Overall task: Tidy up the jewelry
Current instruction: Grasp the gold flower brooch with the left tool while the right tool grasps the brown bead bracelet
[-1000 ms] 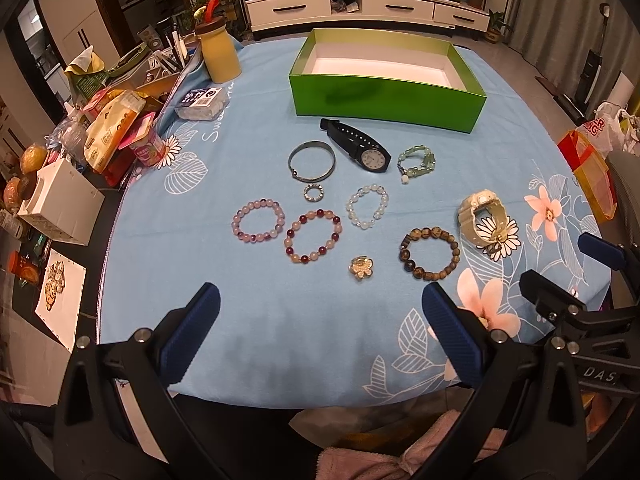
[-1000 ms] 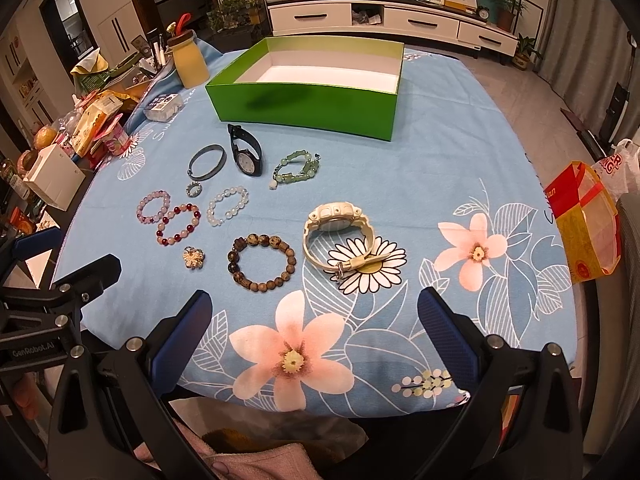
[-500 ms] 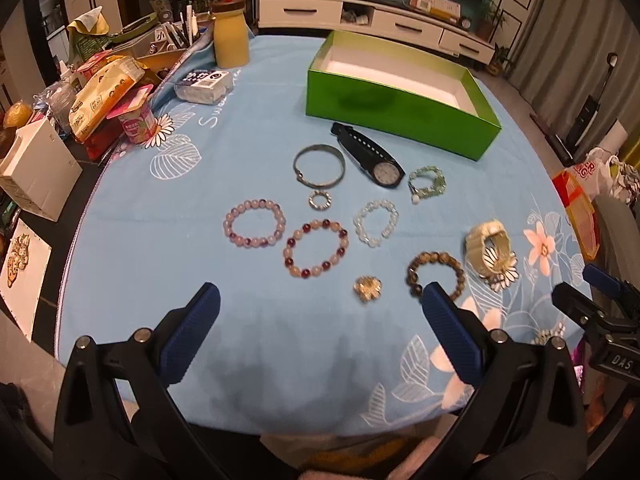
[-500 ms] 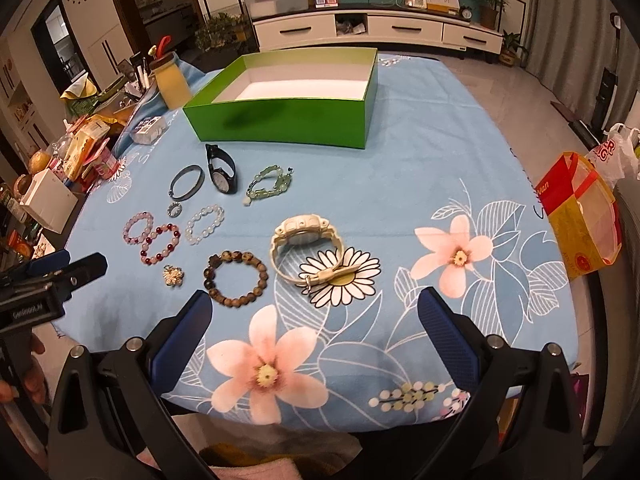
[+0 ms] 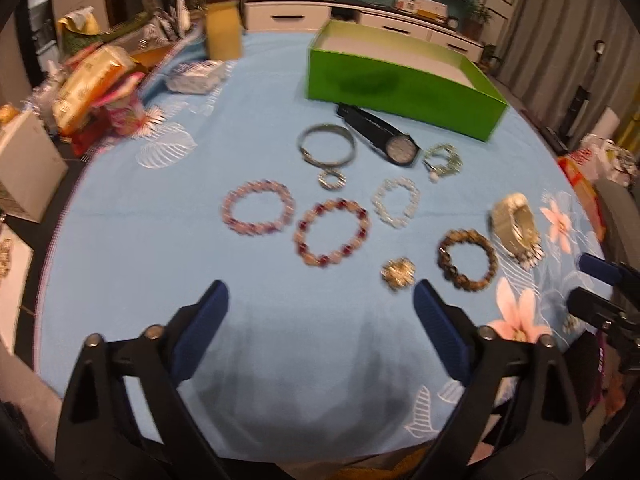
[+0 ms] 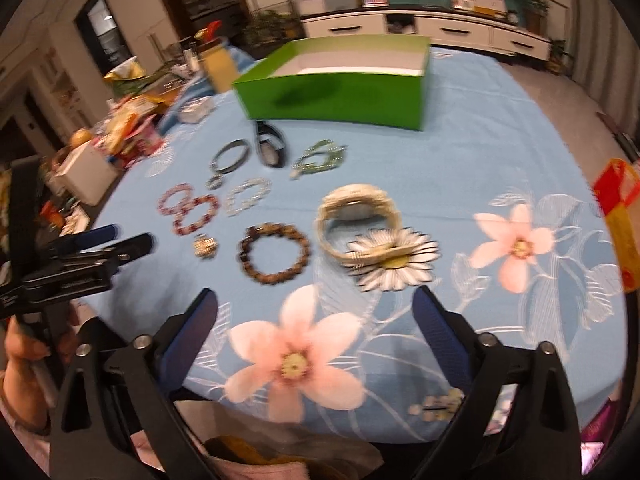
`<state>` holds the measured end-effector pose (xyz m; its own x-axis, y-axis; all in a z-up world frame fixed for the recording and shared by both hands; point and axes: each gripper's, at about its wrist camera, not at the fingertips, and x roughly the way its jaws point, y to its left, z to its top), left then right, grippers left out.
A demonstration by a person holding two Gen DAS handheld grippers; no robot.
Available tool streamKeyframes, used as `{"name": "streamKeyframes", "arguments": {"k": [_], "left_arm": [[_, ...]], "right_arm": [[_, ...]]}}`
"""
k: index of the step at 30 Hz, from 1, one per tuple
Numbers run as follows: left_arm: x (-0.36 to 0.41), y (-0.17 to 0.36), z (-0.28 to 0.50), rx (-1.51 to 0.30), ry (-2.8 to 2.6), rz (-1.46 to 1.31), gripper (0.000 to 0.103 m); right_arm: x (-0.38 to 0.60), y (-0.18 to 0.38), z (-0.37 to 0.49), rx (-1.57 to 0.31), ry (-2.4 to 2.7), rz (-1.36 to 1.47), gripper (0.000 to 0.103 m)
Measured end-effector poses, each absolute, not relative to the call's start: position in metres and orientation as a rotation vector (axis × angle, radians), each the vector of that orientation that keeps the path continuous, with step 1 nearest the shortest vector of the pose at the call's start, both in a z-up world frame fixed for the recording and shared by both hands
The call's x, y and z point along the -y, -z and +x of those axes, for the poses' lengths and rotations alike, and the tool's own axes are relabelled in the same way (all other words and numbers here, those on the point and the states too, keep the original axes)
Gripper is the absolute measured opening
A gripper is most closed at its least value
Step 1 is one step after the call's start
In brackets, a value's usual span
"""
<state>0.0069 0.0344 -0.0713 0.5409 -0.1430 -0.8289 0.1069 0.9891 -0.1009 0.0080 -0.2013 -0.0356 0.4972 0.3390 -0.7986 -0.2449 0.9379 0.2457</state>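
Observation:
Jewelry lies spread on a blue floral tablecloth (image 5: 160,264) before an open green box (image 5: 400,84): a black watch (image 5: 384,136), a metal bangle (image 5: 326,146), a pink bead bracelet (image 5: 258,212), a red bead bracelet (image 5: 332,232), a clear bead bracelet (image 5: 396,202), a brown bead bracelet (image 6: 274,254), a cream watch (image 6: 358,216), a gold brooch (image 5: 397,273) and a green bracelet (image 6: 320,156). My left gripper (image 5: 320,320) is open and empty above the near edge. My right gripper (image 6: 314,322) is open and empty, just short of the cream watch.
Snack bags (image 5: 92,84), a yellow jar (image 5: 222,34) and a white box (image 5: 24,164) crowd the table's left side. A red and yellow bag (image 6: 618,208) hangs off the right. A white TV cabinet (image 6: 432,28) stands behind.
Both grippers have moved forward and lower toward the jewelry, so everything looks larger. Both views are blurred by motion. Both stay open.

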Motion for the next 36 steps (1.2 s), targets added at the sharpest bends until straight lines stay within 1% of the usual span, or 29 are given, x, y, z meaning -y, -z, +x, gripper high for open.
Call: {"name": "streamKeyframes", "arguments": {"k": [1, 3, 4, 6, 10, 12, 15, 23, 25, 26, 27, 28, 30, 31, 32, 33, 36], "left_arm": [[-0.031, 0.076, 0.006, -0.998, 0.179, -0.041, 0.081], [-0.026, 0.082, 0.005, -1.011, 0.229, -0.040, 0.073], [-0.023, 0.085, 0.005, -1.013, 0.251, -0.037, 0.071], [-0.018, 0.088, 0.005, -1.007, 0.291, -0.029, 0.068], [-0.008, 0.093, 0.007, -0.998, 0.351, -0.018, 0.063], [-0.002, 0.096, 0.010, -0.993, 0.373, -0.004, 0.057], [0.004, 0.101, 0.014, -0.999, 0.408, 0.003, 0.050], [0.012, 0.107, 0.024, -0.988, 0.440, 0.018, 0.049], [0.015, 0.108, 0.027, -0.977, 0.443, 0.043, 0.045], [0.016, 0.108, 0.027, -0.975, 0.444, 0.049, 0.042], [0.018, 0.108, 0.028, -0.968, 0.444, 0.060, 0.037], [0.019, 0.108, 0.028, -0.962, 0.439, 0.069, 0.035], [0.018, 0.108, 0.029, -0.956, 0.437, 0.072, 0.029], [0.017, 0.108, 0.029, -0.952, 0.436, 0.068, 0.027], [0.017, 0.108, 0.029, -0.948, 0.433, 0.067, 0.024], [0.016, 0.109, 0.029, -0.944, 0.430, 0.067, 0.022], [0.014, 0.109, 0.029, -0.942, 0.429, 0.050, 0.022]], "right_arm": [[0.197, 0.039, 0.009, -1.000, -0.379, 0.110, 0.084], [0.192, 0.045, 0.010, -1.018, -0.403, 0.117, 0.074], [0.188, 0.049, 0.012, -1.036, -0.417, 0.122, 0.071], [0.184, 0.055, 0.013, -1.053, -0.433, 0.135, 0.063], [0.180, 0.064, 0.023, -1.071, -0.419, 0.163, 0.056], [0.179, 0.068, 0.028, -1.080, -0.400, 0.168, 0.050], [0.180, 0.074, 0.035, -1.094, -0.373, 0.173, 0.045], [0.176, 0.079, 0.050, -1.070, -0.334, 0.156, 0.042], [0.173, 0.079, 0.054, -1.058, -0.322, 0.136, 0.037], [0.173, 0.080, 0.054, -1.052, -0.319, 0.126, 0.034], [0.172, 0.080, 0.055, -1.045, -0.313, 0.111, 0.030], [0.171, 0.080, 0.056, -1.038, -0.306, 0.093, 0.027], [0.168, 0.080, 0.056, -1.021, -0.289, 0.042, 0.018], [0.165, 0.080, 0.056, -1.009, -0.279, 0.010, 0.016], [0.164, 0.081, 0.056, -0.999, -0.272, -0.014, 0.012], [0.162, 0.082, 0.056, -0.988, -0.265, -0.036, 0.009], [0.159, 0.082, 0.056, -0.965, -0.261, -0.069, 0.008]]}}
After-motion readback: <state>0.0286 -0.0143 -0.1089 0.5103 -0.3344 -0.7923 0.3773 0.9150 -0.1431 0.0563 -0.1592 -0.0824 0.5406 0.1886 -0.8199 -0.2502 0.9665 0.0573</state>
